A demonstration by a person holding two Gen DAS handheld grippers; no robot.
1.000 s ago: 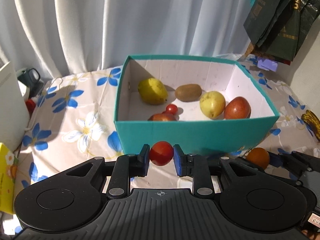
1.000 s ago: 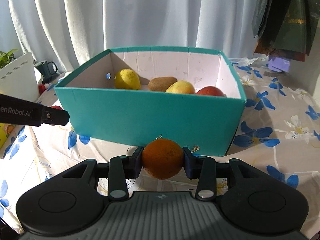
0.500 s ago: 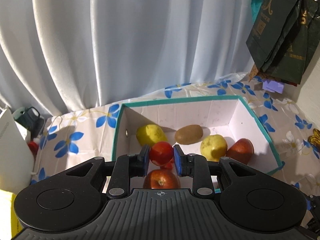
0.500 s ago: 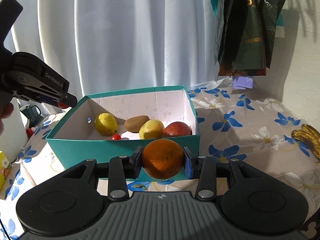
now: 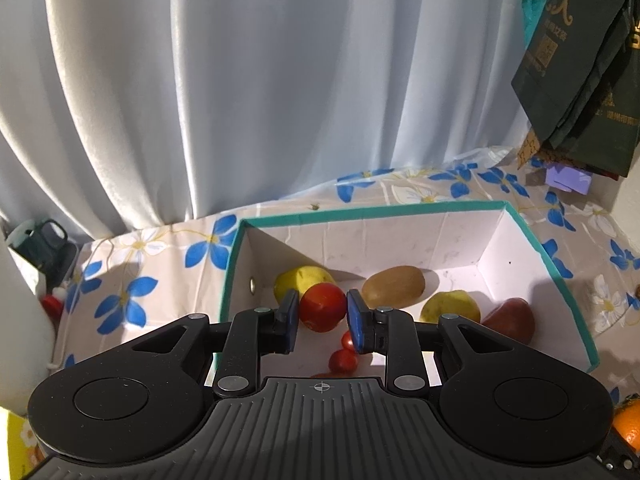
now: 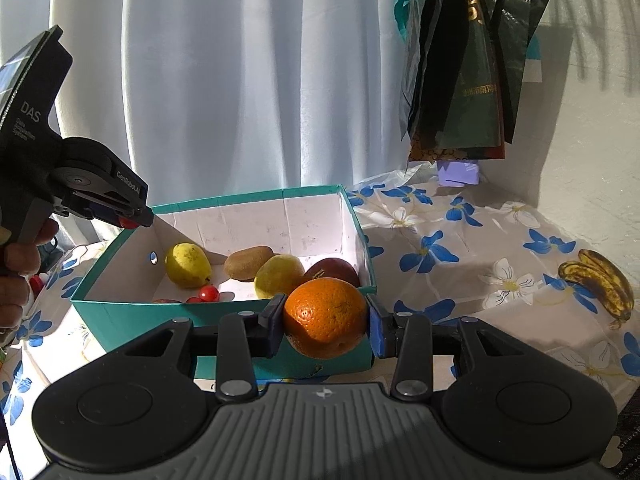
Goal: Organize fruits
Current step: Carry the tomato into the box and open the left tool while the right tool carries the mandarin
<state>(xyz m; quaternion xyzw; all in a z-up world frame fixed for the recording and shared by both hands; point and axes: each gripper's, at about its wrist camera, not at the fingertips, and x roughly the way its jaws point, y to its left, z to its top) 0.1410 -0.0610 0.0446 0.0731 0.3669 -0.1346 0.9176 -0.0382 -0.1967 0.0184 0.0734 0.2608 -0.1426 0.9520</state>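
We see the teal box [image 6: 224,312] open on the desk [image 6: 460,300], its white inside holding a yellow pear [image 6: 187,265] at the left, a kiwi [image 6: 248,262] toward the back, a second yellow fruit [image 6: 279,274] beside a dark red one [image 6: 334,269], and small cherry tomatoes [image 6: 208,293] near the front wall. Our left tool [image 5: 322,317] is clenched on a red tomato [image 5: 322,312], held above the box's left part. Our right tool [image 6: 325,322] grips an orange [image 6: 325,317] in front of the box's near right corner, outside it. To the right, well apart from the box, a browned banana [image 6: 600,280] lies on the flowered cloth. A white curtain [image 6: 260,80] hangs behind, with dark bags [image 6: 460,80] at its right side.
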